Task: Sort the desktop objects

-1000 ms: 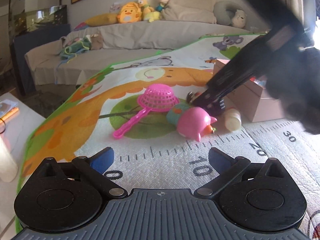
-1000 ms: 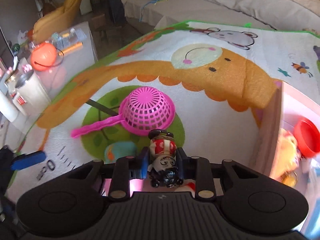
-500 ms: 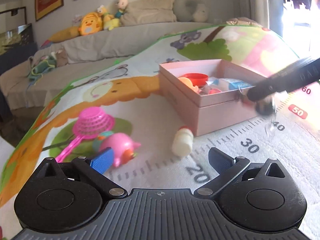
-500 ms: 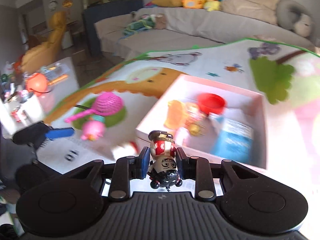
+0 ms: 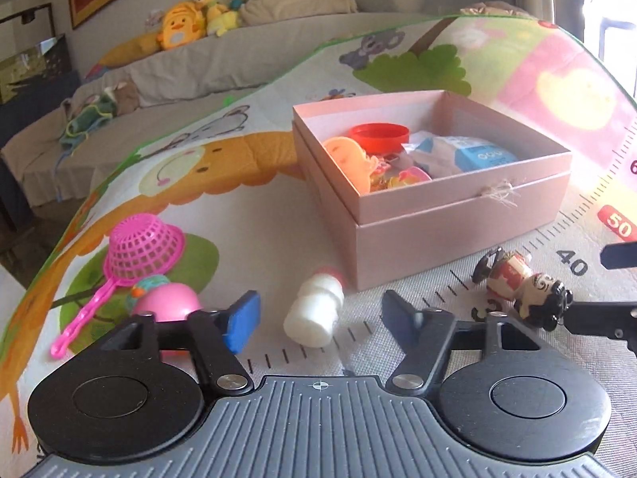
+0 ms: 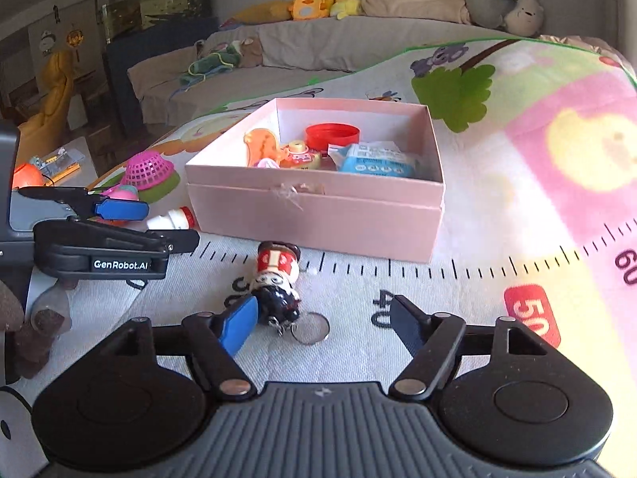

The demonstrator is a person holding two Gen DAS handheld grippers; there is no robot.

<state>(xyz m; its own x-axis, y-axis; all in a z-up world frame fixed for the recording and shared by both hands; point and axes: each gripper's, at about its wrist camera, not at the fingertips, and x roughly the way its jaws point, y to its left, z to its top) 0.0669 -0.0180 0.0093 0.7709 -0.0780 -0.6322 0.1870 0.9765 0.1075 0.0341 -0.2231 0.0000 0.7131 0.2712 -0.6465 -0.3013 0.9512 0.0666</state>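
**Two tools wide, doll on the mat**

Both tools stand released. The right tool (image 6: 322, 320) has its jaws spread, and the doll (image 6: 276, 277) lies on the mat (image 6: 497, 310) just ahead of them, on its side, dark head toward the camera, feet toward the box (image 6: 318, 215). The blue left pad (image 6: 239, 328) sits right beside the doll's head; whether it touches, I cannot tell. A key ring (image 6: 310, 328) lies flat on the mat, chained to the head. The doll is outside the box, near its front wall, among the printed ruler marks.

Over to the left wrist view: the left tool (image 5: 320, 318) is spread too, gripping nothing. A small white bottle (image 5: 316, 314) with a red cap lies on its side on the mat between and just beyond the fingers, close to the box's near corner. The doll (image 5: 517, 285) shows at right, beside the right tool's black finger.

Further left, a pink strainer (image 5: 141, 245) rests dome-up, its handle trailing toward the camera, and a pink round toy (image 5: 167, 306) sits just beside it, partly hidden behind the left finger.

Inside the open box: a red lid (image 5: 378, 135), an orange toy (image 5: 350, 157) and a blue-and-white packet (image 5: 466, 153), packed close together.
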